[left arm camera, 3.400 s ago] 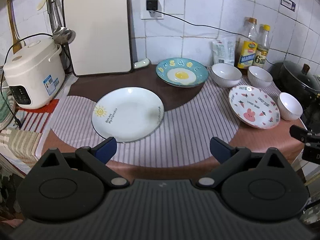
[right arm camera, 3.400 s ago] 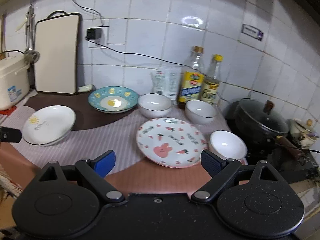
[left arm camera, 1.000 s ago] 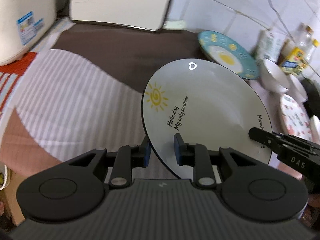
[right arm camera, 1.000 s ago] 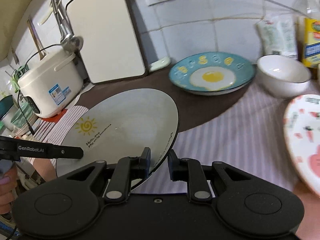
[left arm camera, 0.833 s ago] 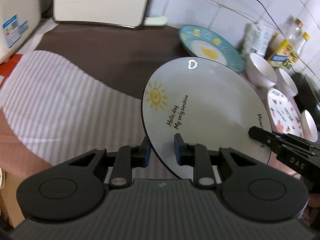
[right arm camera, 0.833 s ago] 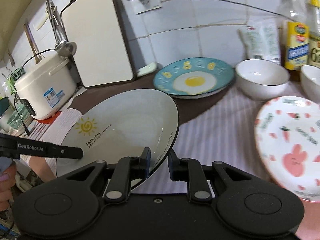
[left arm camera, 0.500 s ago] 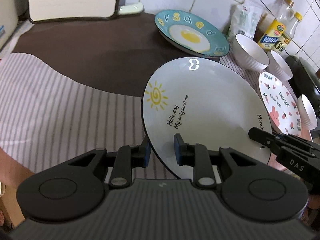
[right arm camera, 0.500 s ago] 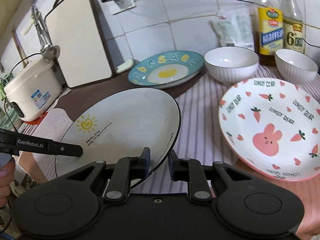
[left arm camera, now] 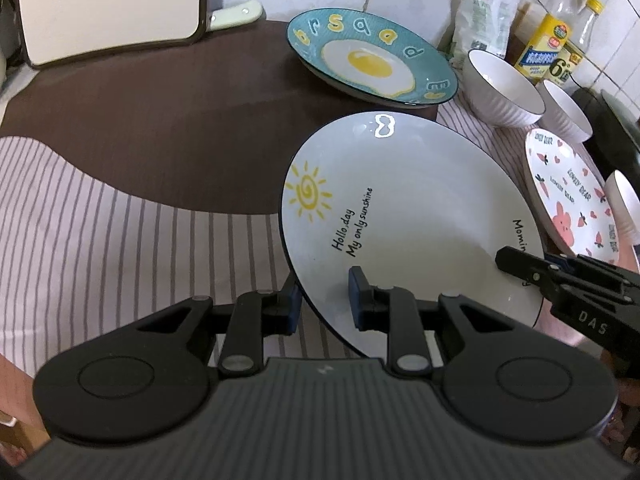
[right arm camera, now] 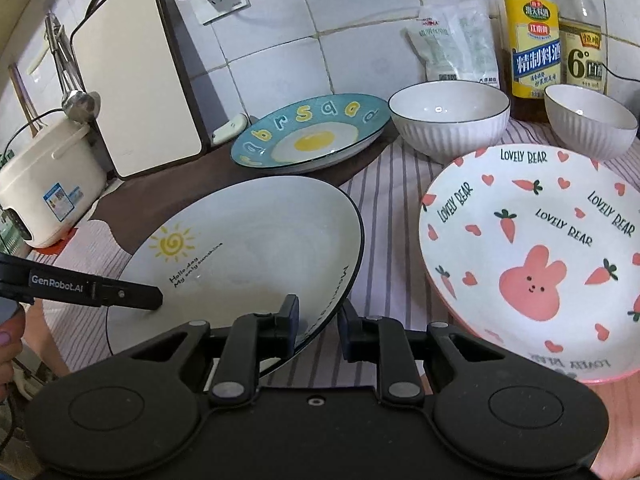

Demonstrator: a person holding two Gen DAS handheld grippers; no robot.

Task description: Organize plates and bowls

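Both grippers — left gripper (left arm camera: 322, 298) and right gripper (right arm camera: 318, 322) — are clamping the sun plate (right arm camera: 248, 248) by opposite rims, carrying it rightward above the striped mat (left arm camera: 100, 240), now beside the rabbit plate (right arm camera: 532, 256) — probably stacking there.

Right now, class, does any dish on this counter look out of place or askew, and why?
Yes: the white sun plate is off the cloth, tilted, held at opposite rims by the left tongs and right tongs. The egg plate, the rabbit plate and the bowls sit flat; nothing looks spilled or broken.
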